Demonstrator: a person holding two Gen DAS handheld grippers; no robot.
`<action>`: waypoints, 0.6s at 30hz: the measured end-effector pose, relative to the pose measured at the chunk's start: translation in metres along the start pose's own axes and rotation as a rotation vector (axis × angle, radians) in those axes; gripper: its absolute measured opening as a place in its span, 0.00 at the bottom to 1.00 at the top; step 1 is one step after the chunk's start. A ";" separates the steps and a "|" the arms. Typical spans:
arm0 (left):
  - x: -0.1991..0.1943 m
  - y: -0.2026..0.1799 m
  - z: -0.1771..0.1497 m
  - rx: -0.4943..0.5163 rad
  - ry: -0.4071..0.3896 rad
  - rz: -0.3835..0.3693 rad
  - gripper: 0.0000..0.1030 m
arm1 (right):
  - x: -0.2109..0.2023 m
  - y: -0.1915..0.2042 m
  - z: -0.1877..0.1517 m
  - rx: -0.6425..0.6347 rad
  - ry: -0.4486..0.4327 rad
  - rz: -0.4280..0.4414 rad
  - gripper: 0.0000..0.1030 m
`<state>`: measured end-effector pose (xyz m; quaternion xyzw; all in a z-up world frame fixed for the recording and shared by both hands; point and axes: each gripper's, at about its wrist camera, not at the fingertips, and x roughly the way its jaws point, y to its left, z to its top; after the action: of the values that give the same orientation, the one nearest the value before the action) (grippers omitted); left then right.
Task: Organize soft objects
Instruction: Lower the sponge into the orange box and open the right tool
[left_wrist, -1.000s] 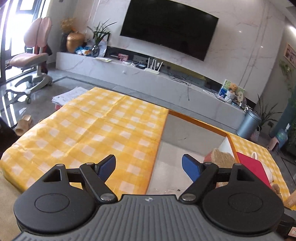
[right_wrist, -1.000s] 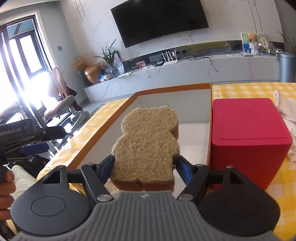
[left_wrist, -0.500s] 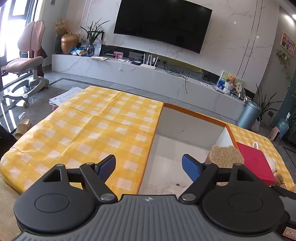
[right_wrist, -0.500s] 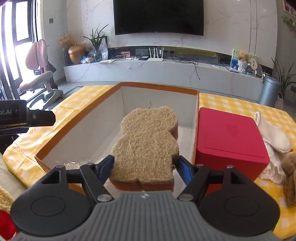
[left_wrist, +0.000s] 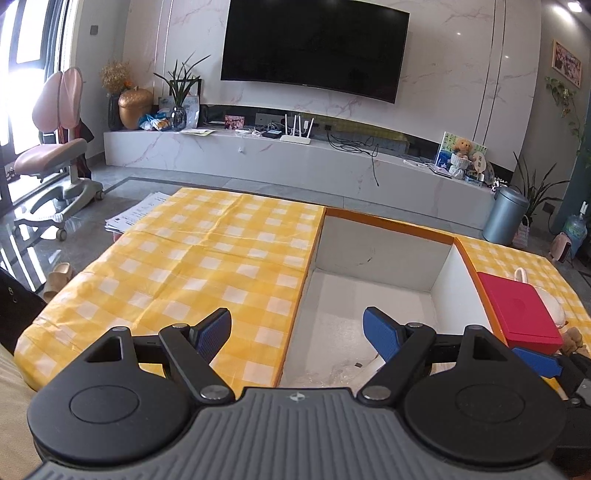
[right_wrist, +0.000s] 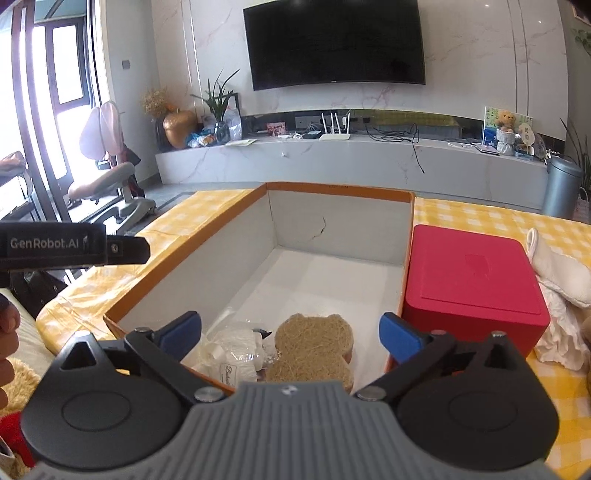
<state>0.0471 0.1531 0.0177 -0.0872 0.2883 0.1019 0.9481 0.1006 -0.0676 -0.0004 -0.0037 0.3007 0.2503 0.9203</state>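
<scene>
Yellow checked tablecloth (right_wrist: 480, 218) surrounds the box (right_wrist: 332, 192) where the loofah sponge (right_wrist: 314, 347) lies released; the spread, empty right gripper (right_wrist: 290, 330) is best lifted straight up.

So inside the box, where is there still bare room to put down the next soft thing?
The far half of the box floor is bare, between the back wall and the bear-shaped sponge. The near end is crowded: the sponge lies beside a white wrapped bundle. Outside, the red box stands against the right wall, with white cloth beyond it.
</scene>
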 end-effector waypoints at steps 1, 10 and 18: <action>-0.001 0.000 0.000 0.002 -0.004 -0.001 0.92 | -0.002 0.000 0.000 0.003 -0.005 -0.002 0.97; -0.019 -0.007 0.004 0.014 -0.047 -0.030 0.92 | -0.023 0.000 0.009 -0.030 -0.072 -0.008 0.98; -0.037 -0.023 0.009 0.045 -0.099 -0.032 0.92 | -0.058 -0.011 0.024 -0.042 -0.107 0.007 0.98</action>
<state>0.0274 0.1273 0.0488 -0.0654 0.2416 0.0847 0.9644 0.0785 -0.0998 0.0502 -0.0086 0.2458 0.2596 0.9339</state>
